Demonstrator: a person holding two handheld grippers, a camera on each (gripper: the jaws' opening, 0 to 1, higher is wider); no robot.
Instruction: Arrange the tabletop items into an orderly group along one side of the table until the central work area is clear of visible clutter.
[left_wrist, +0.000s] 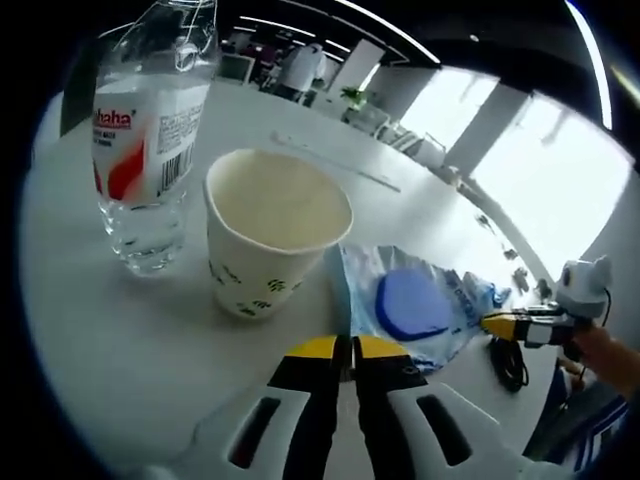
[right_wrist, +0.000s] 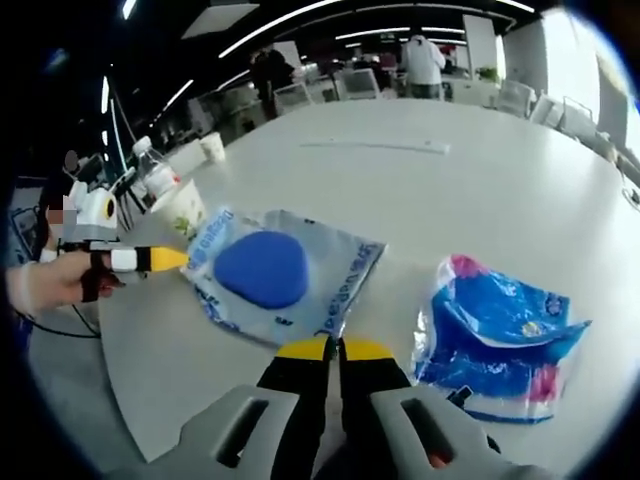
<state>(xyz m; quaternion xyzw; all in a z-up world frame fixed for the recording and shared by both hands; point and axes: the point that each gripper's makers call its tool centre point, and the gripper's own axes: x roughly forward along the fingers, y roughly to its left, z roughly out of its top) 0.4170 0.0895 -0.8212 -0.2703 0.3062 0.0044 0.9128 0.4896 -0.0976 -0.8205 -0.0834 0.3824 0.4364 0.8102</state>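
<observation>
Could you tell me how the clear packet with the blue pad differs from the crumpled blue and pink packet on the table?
The clear packet lies flat, while the blue and pink packet is crumpled and bulging. The clear packet shows a plain blue pad through it; the blue and pink packet is printed in colour. Both lie on the white table.

Paper cup (left_wrist: 277, 232) matt (bottle (left_wrist: 150, 130) clr plastic)

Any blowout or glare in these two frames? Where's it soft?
Left gripper view: windows at right blown white, bottle and cup sharp. Right gripper view: table evenly lit, mild sheen on the blue bag, far chairs soft.
</observation>
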